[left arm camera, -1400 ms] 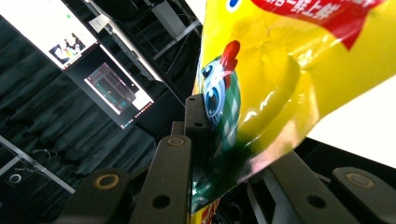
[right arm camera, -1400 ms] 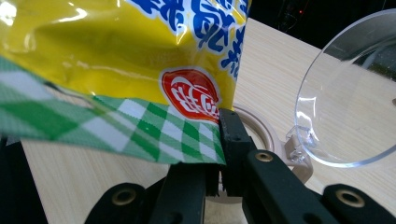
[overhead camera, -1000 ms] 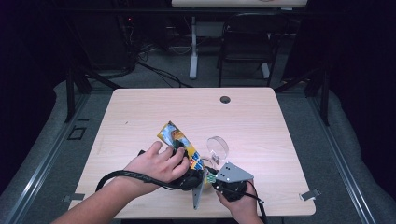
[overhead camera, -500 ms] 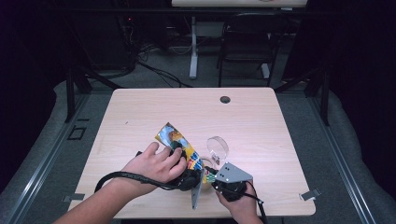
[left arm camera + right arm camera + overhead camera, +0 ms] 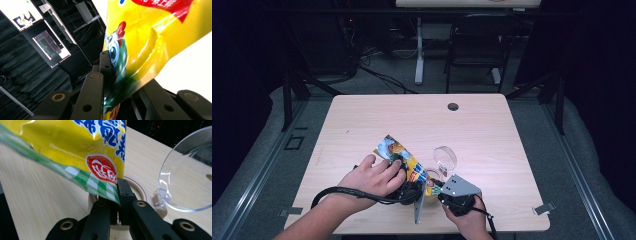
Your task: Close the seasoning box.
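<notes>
A yellow snack bag (image 5: pixel 398 151) with a cartoon rooster is held up over the near part of the table between both grippers. My left gripper (image 5: pixel 413 179) is shut on the bag (image 5: pixel 150 37), whose foil runs down between its jaws (image 5: pixel 120 82). My right gripper (image 5: pixel 435 188) is shut on the bag's green-checked bottom corner (image 5: pixel 100 186), its jaws pinched together (image 5: pixel 117 195). Just behind it stands a small round tan container (image 5: pixel 141 188) with its clear hinged lid (image 5: pixel 190 175) tipped open, the lid (image 5: pixel 445 157) rising to the right of the bag.
The light wooden table (image 5: pixel 492 130) has a dark cable hole (image 5: pixel 453 106) near its far edge. A black cable (image 5: pixel 337 192) loops from the left gripper. A chair (image 5: pixel 477 45) and table legs stand beyond the far edge. Lit screens (image 5: pixel 50 45) hang in the dark room.
</notes>
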`<control>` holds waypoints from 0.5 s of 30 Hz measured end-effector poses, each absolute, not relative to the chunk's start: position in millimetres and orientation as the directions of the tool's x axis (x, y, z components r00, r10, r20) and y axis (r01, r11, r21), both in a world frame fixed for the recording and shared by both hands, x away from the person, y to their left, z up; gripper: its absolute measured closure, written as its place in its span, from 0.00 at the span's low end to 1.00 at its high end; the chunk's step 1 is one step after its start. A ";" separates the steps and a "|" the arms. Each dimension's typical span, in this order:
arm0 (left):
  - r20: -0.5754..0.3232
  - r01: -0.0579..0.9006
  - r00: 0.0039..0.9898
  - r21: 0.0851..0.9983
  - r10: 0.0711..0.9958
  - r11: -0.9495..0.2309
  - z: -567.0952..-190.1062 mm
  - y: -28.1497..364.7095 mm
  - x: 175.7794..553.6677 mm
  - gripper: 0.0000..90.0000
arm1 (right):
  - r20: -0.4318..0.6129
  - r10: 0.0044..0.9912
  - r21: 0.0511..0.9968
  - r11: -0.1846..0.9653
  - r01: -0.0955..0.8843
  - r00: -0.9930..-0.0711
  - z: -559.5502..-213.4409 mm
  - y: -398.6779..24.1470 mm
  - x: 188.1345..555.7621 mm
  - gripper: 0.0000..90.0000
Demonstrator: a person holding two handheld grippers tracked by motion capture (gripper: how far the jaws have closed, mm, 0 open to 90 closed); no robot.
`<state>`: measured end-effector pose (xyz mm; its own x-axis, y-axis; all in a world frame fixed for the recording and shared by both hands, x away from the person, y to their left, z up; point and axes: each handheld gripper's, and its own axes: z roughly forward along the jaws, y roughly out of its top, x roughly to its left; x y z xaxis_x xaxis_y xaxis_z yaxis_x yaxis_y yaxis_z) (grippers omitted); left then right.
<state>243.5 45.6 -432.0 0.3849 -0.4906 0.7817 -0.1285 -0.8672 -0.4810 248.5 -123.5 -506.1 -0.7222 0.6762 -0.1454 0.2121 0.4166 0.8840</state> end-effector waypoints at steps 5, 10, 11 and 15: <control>0.780 -0.129 0.381 -0.486 -0.496 -0.864 -431.3 45.6 243.4 0.93 | -0.143 0.675 0.886 0.413 0.211 -0.724 -506.1 -123.1 248.4 0.98; 0.778 -0.130 0.378 -0.493 -0.502 -0.861 -429.7 43.9 243.0 0.93 | -0.134 0.677 0.890 0.404 0.213 -0.724 -505.3 -124.1 248.5 0.98; 0.778 -0.129 0.375 -0.495 -0.505 -0.859 -429.8 43.7 242.9 0.93 | -0.133 0.677 0.889 0.404 0.214 -0.724 -505.2 -124.4 248.5 0.98; 0.777 -0.129 0.375 -0.496 -0.505 -0.859 -428.7 43.0 242.8 0.93 | -0.127 0.676 0.891 0.399 0.215 -0.726 -505.3 -124.8 248.8 0.98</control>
<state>242.8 43.0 -428.7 0.3752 -0.5053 0.7771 -0.1287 -0.8586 -0.4962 248.8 -124.8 -505.3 -0.7259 0.6760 -0.1271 0.2154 0.3989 0.8913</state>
